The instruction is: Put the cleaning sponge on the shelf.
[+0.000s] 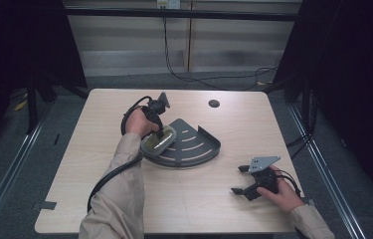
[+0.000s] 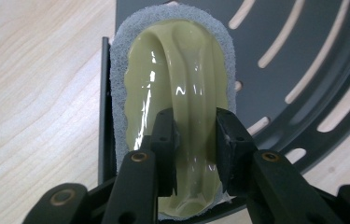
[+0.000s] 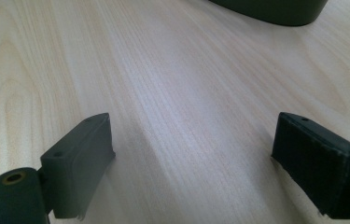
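Note:
A scrub pad with a glossy olive-green plastic handle point(image 2: 182, 93) and a grey felt base point(image 2: 119, 60) lies on the left part of a dark grey quarter-round slotted rack point(image 1: 196, 144). My left gripper point(image 2: 194, 140) is shut on the handle's raised ridge, pointing down at it; from above, that gripper point(image 1: 160, 133) sits over the pad point(image 1: 158, 140). My right gripper point(image 1: 239, 180) rests low near the table's front right, jaws wide apart over bare wood. Its own view looks between those jaws point(image 3: 193, 158), with nothing between them.
The wooden table point(image 1: 99, 164) carries a round cable hole point(image 1: 214, 103) at the back. The rack's raised rim point(image 3: 275, 11) lies ahead of the right gripper. Black cables run from both grippers; dark curtains flank the table.

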Demonstrator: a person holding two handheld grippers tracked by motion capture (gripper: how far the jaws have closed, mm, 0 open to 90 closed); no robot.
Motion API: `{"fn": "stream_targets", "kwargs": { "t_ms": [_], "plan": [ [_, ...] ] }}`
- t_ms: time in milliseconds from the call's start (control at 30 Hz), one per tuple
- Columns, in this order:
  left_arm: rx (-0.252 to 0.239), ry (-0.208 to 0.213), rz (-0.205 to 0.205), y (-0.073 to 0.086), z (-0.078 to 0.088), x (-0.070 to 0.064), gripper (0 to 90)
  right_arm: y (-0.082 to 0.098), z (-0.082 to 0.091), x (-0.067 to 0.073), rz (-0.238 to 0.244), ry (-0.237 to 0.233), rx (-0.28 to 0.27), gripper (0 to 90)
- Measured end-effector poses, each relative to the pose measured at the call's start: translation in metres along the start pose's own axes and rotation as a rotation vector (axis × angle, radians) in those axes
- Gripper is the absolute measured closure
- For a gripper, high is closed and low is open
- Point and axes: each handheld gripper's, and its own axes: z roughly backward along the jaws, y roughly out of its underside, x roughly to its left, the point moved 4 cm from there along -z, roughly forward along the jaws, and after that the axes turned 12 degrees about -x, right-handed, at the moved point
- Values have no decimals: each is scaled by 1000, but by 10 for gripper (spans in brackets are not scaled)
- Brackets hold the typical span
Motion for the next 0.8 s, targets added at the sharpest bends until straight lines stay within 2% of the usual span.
{"fn": "stream_targets", "kwargs": {
  "t_ms": [400, 500, 533, 800],
  "plan": [
    [8, -26, 15, 4, -6, 2, 699, 0, 0, 0, 1, 1, 0, 117],
    [7, -24, 19, 4, -6, 3, 698, 0, 0, 0, 0, 0, 0, 117],
    [0, -25, 32, 5, -7, 2, 699, 0, 0, 0, 0, 0, 0, 117],
    [5, -24, 36, 7, -9, 2, 696, 0, 0, 0, 0, 0, 0, 117]
  ]
}}
